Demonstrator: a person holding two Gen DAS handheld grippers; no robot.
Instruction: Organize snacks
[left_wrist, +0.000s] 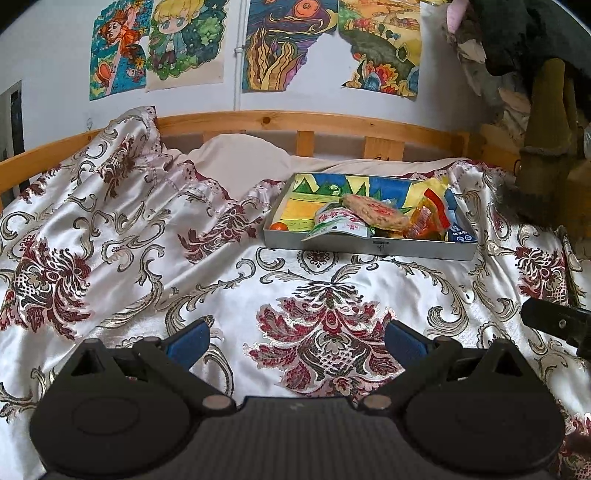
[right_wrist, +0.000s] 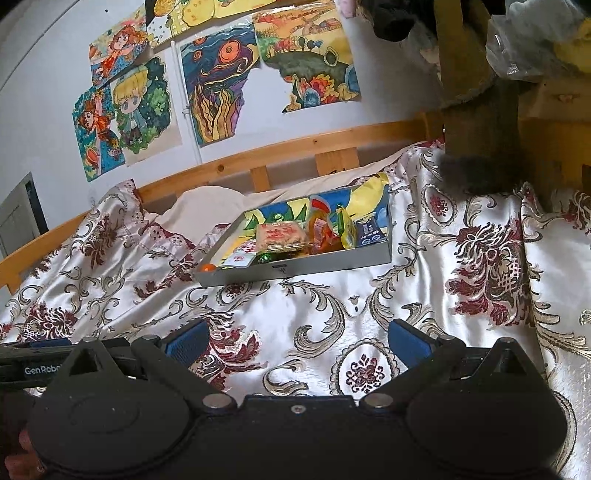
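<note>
A: Where are the snacks (left_wrist: 384, 218) sitting?

B: They are all lying in the gray tray (left_wrist: 369, 248) on the bed, piled toward one end. We are seeing a flat biscuit pack (left_wrist: 375, 211) on top, a white pouch (left_wrist: 338, 226) under it, a blue box (left_wrist: 458, 232) at the side, and a little orange ball (left_wrist: 279, 226) alone in the corner.

A: Are we holding anything?

B: No. Our left hand-held gripper (left_wrist: 297, 338) is hanging wide open with nothing in it, low over the flowery bedspread (left_wrist: 207, 291). Our right hand-held gripper (right_wrist: 295, 338) is spread open too, and bare. Both are staying well apart from the tray.

A: So which step are we doing?

B: We are guessing here. No snack is lying loose on the bedspread, so maybe we are done gathering. Or maybe we are about to sort the pile into tidy rows. These views fit both, so we cannot pick.
</note>
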